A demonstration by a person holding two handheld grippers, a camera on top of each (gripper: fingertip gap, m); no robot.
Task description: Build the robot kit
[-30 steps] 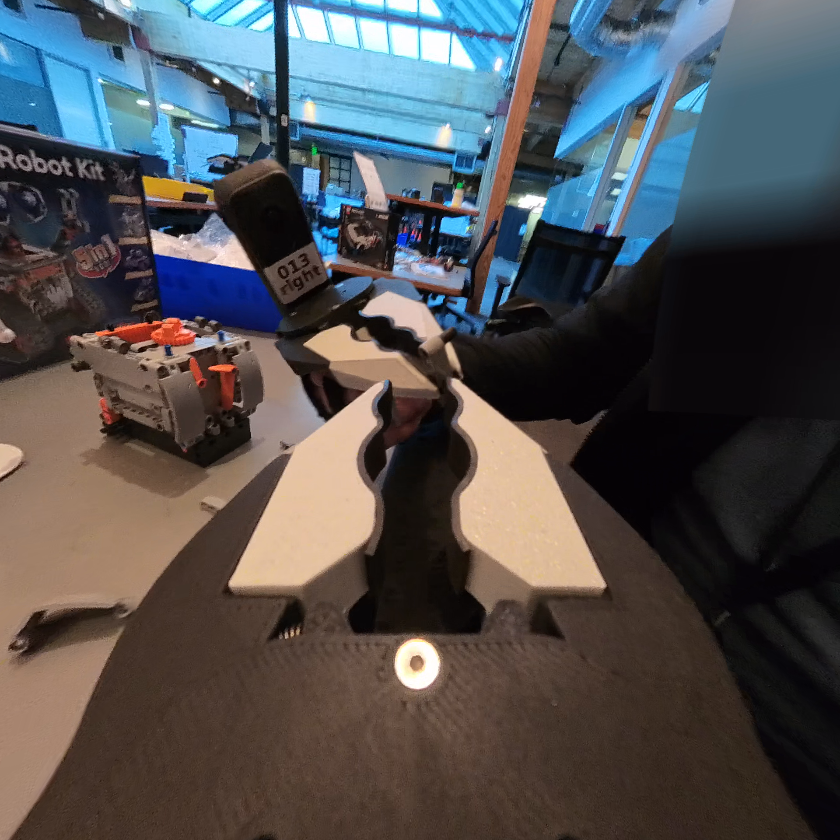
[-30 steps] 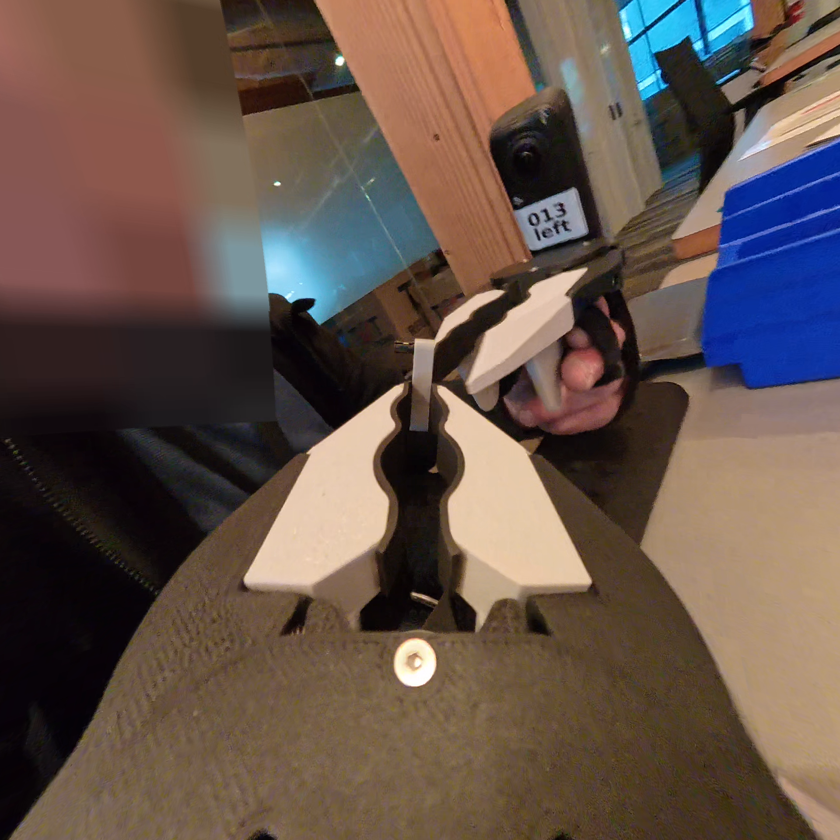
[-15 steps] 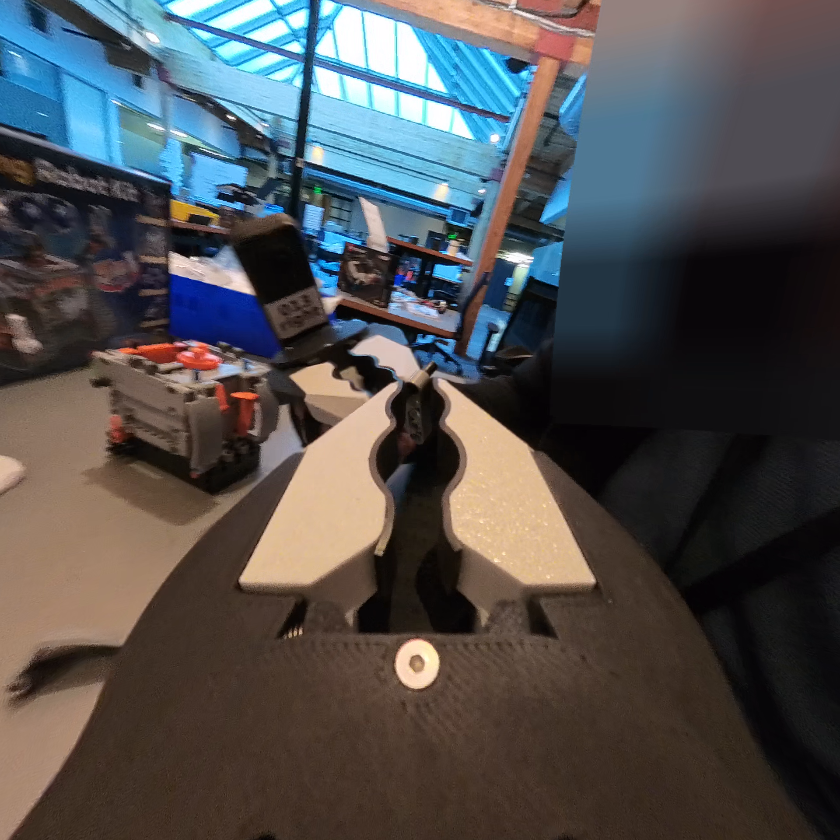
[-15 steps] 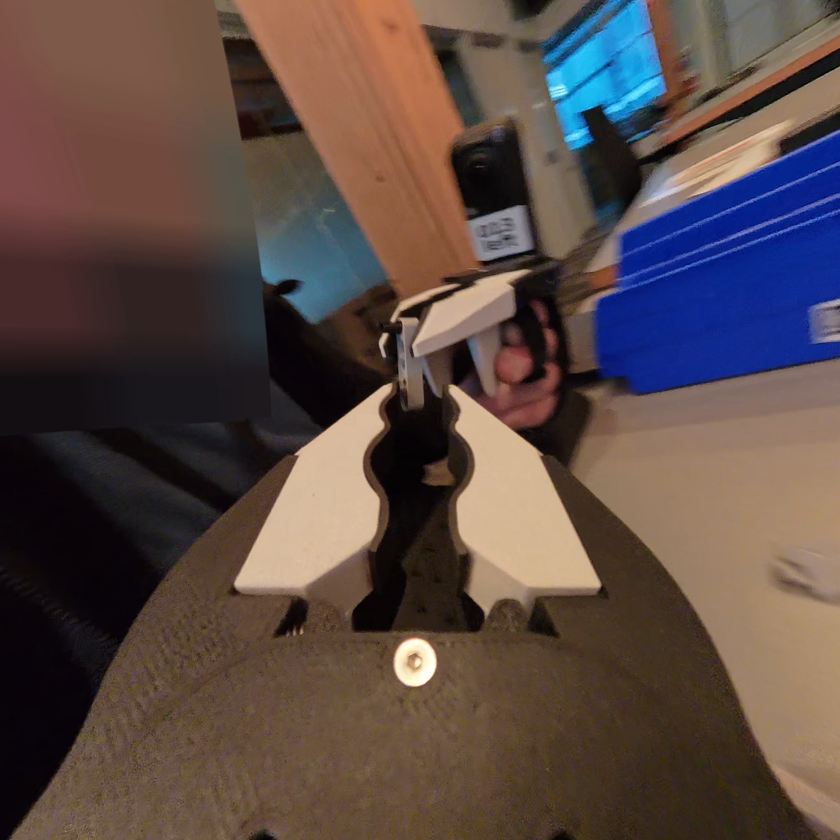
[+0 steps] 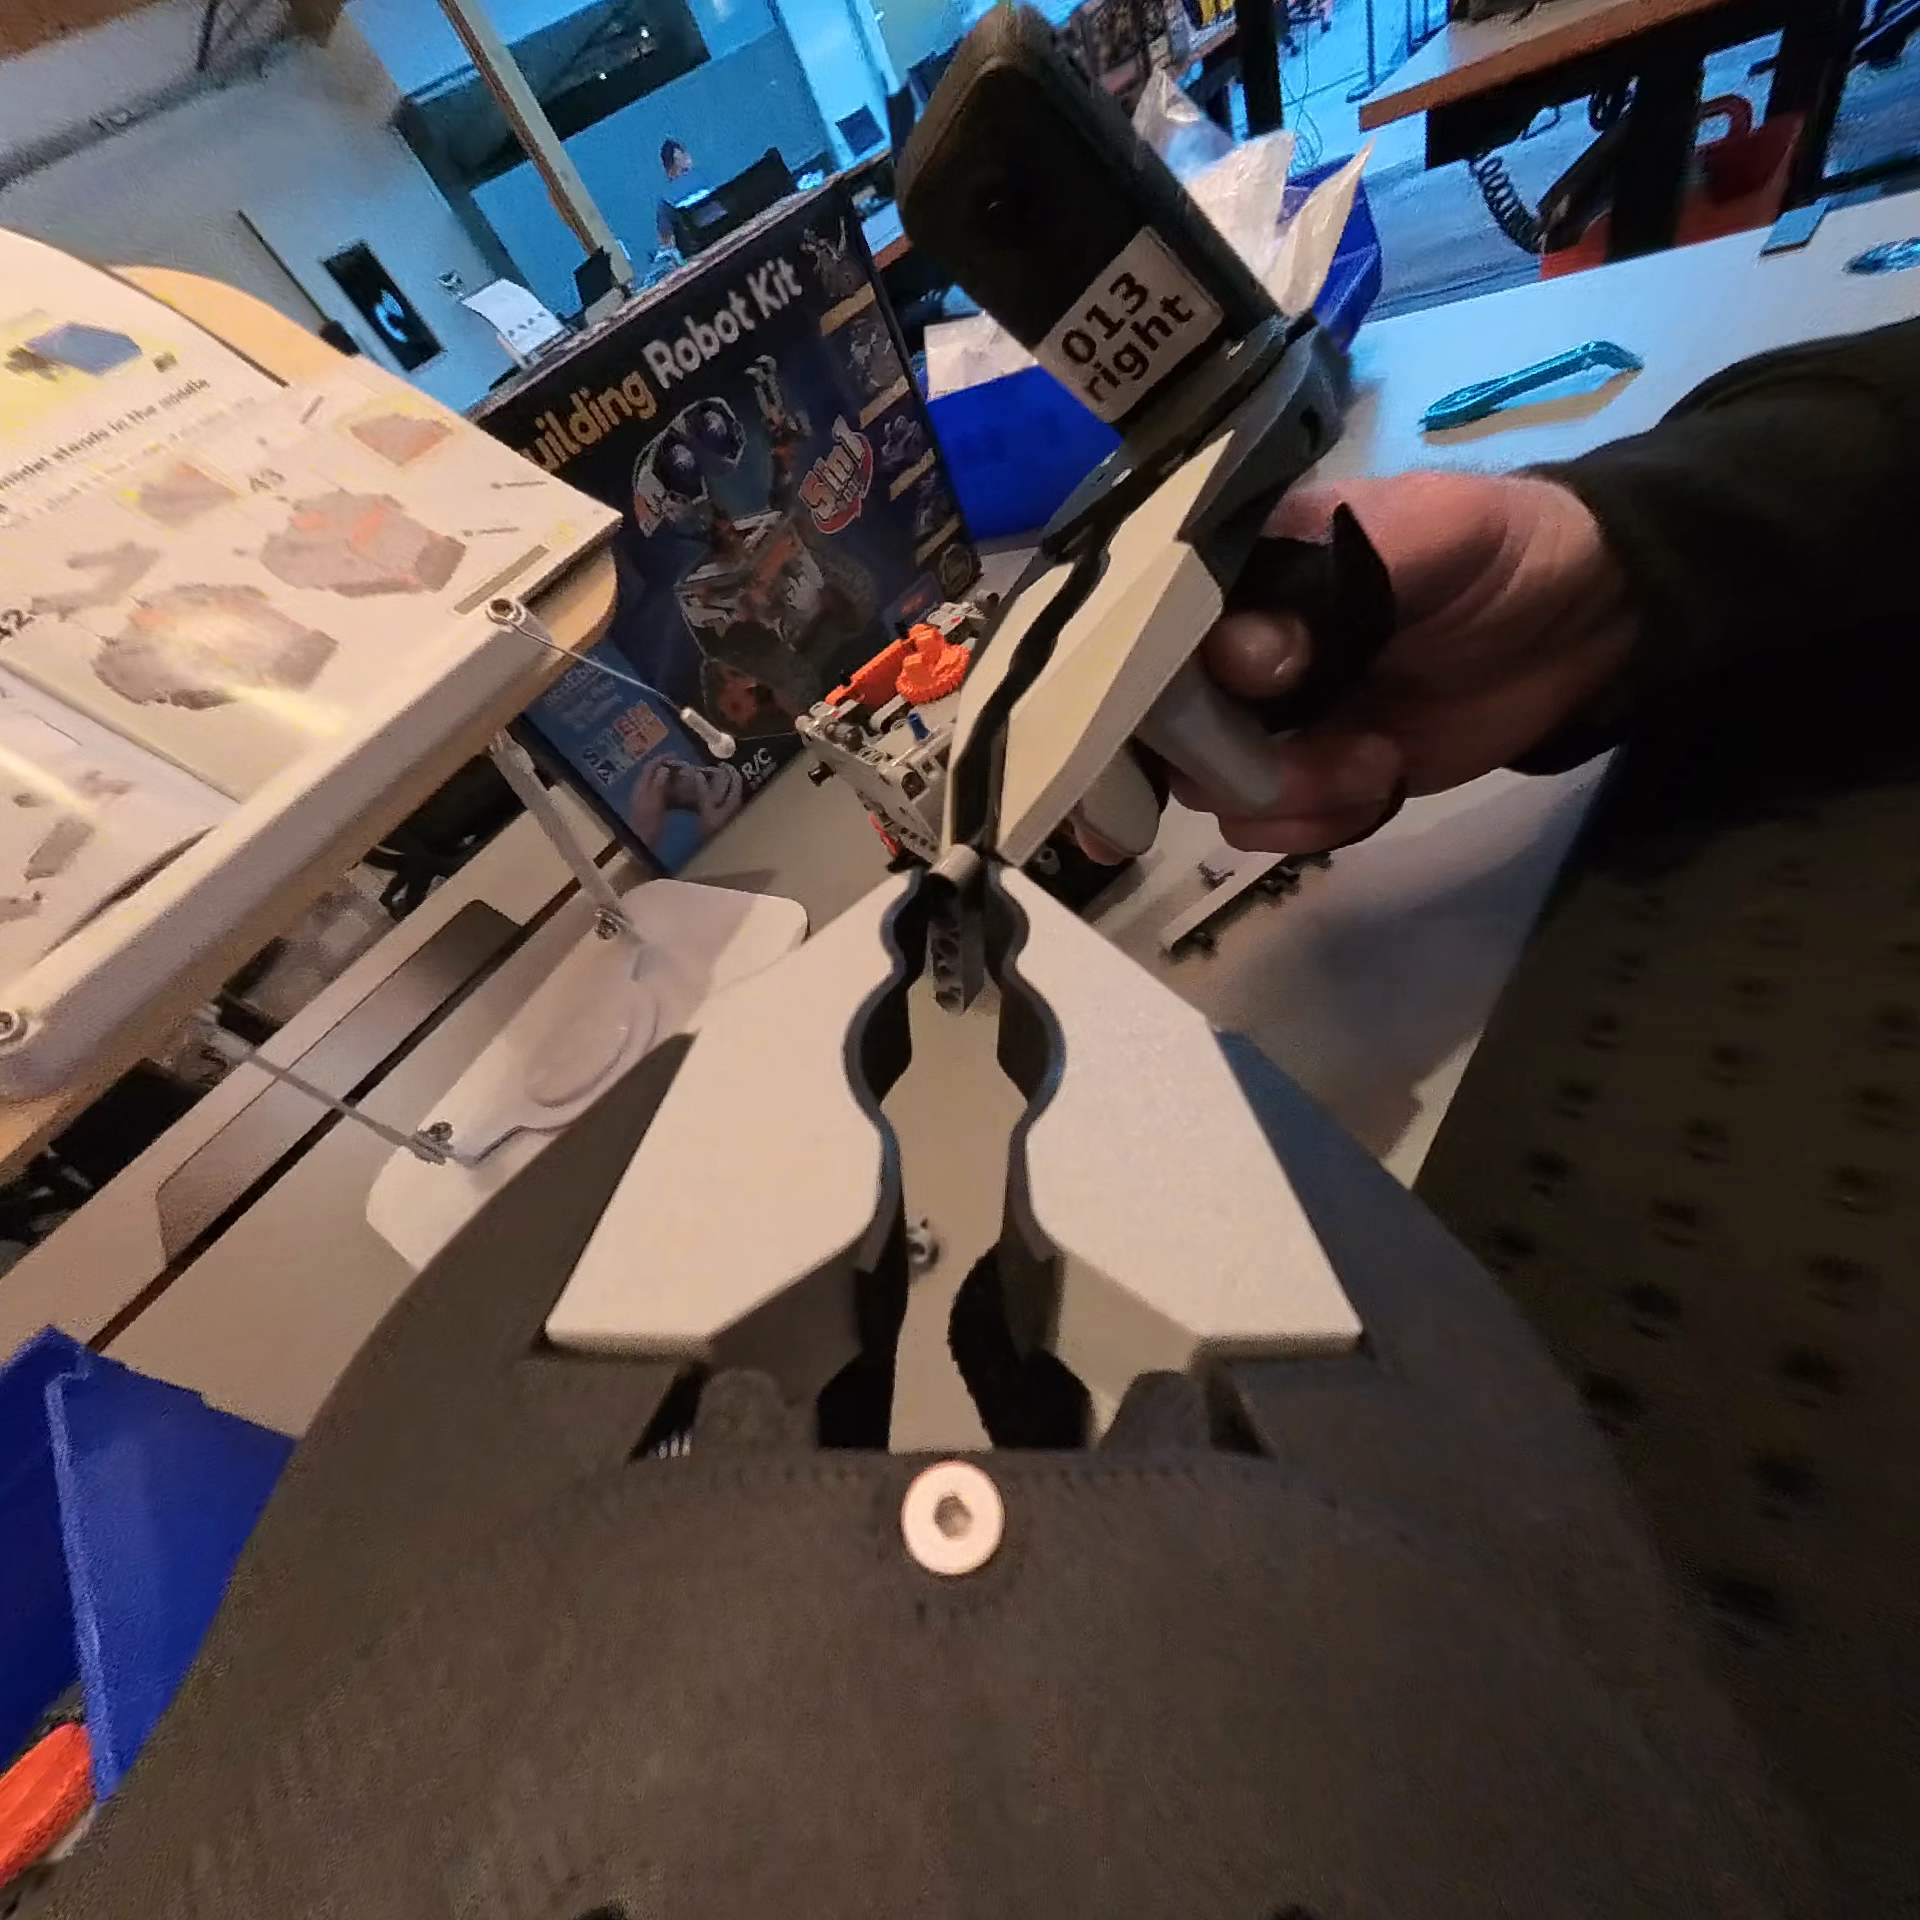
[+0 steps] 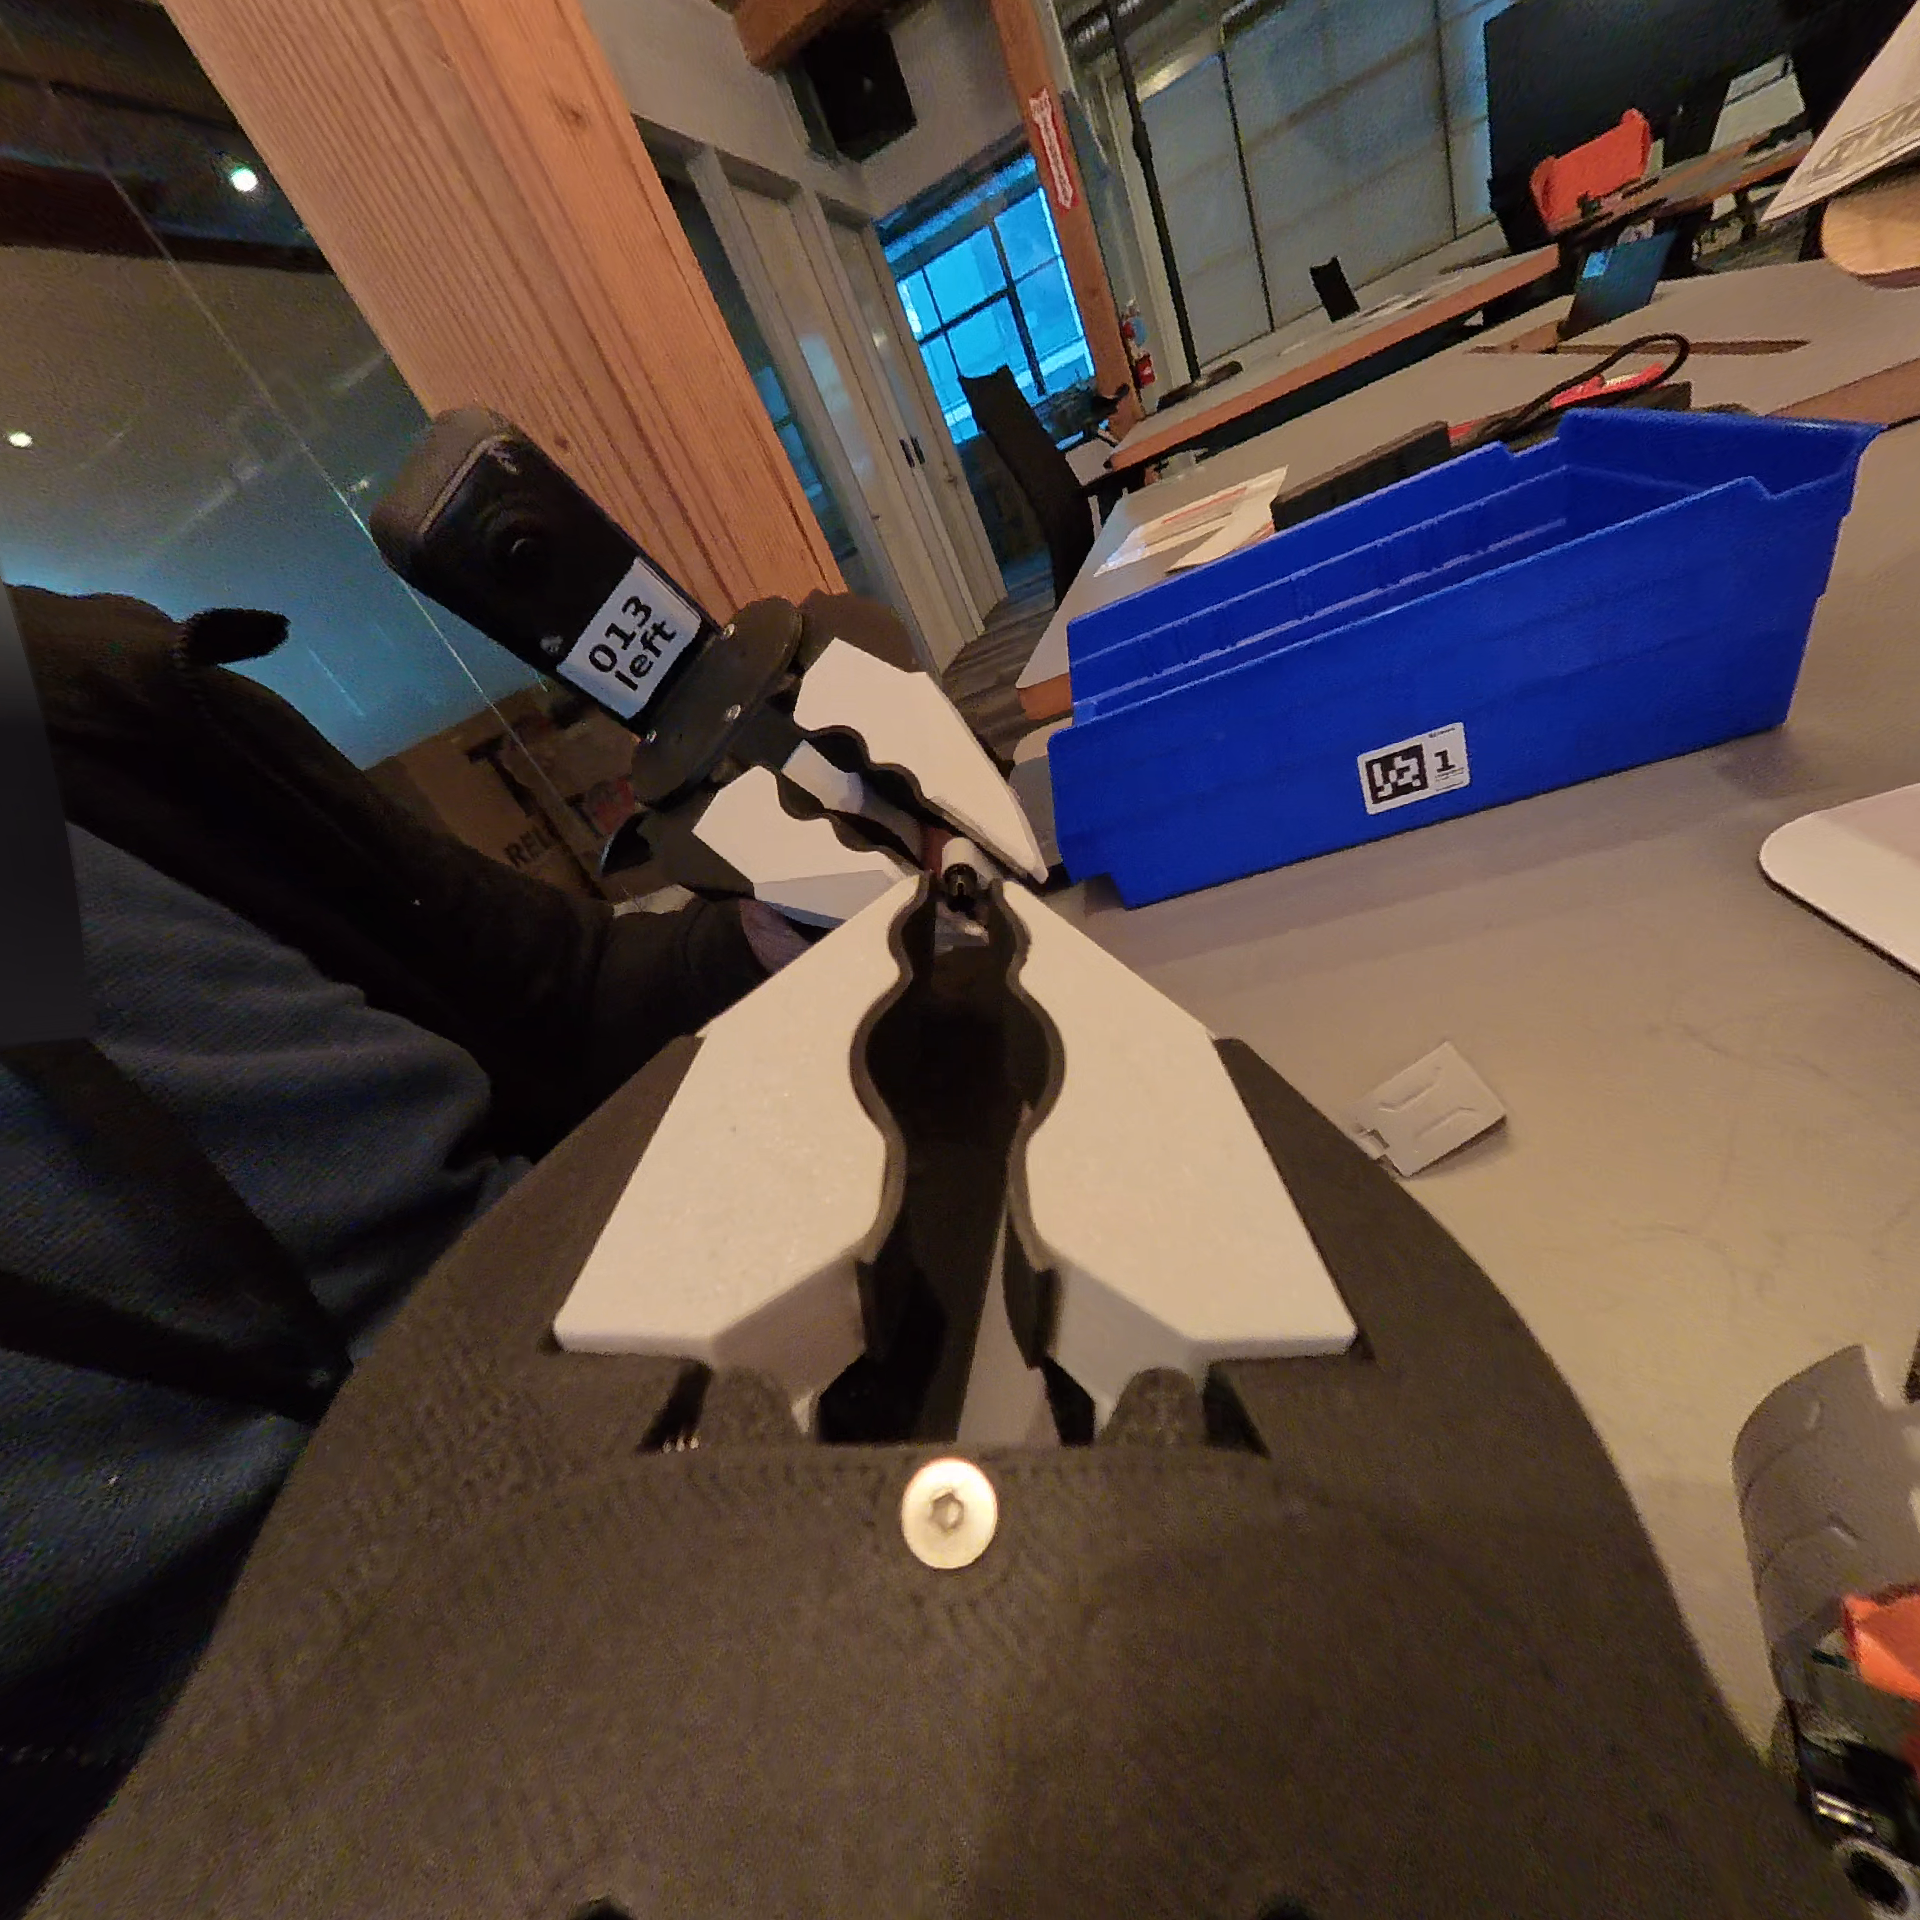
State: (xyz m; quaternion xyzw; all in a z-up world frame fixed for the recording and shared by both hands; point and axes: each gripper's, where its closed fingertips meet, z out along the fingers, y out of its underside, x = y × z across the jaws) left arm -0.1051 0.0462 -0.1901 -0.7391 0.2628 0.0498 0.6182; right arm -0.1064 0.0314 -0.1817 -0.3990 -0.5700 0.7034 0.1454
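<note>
In the left wrist view my left gripper (image 5: 956, 883) is shut on a small grey beam with holes (image 5: 954, 948), which stands upright between its pads. My right gripper (image 5: 971, 847) comes down from above, and its tips close on the beam's top end. In the right wrist view my right gripper (image 6: 958, 896) is shut at its tips on the same grey piece (image 6: 961, 930), which has a black pin (image 6: 956, 881) at its end. The left gripper (image 6: 940, 836) meets it tip to tip. A hand (image 5: 1403, 665) holds the right gripper's handle.
A grey and orange brick model (image 5: 883, 727) stands behind the grippers, in front of a kit box (image 5: 769, 520). An open instruction booklet (image 5: 260, 582) rests on a white stand (image 5: 665, 966). A blue bin (image 6: 1455, 665) and a flat grey part (image 6: 1429, 1107) lie on the grey table (image 6: 1558, 987). My left and right fingertips are right by each other.
A second ago the right gripper held the grey beam and the left was open. The left shut on it, the right let go, then shut on it again. Both grippers swung towards the table.
</note>
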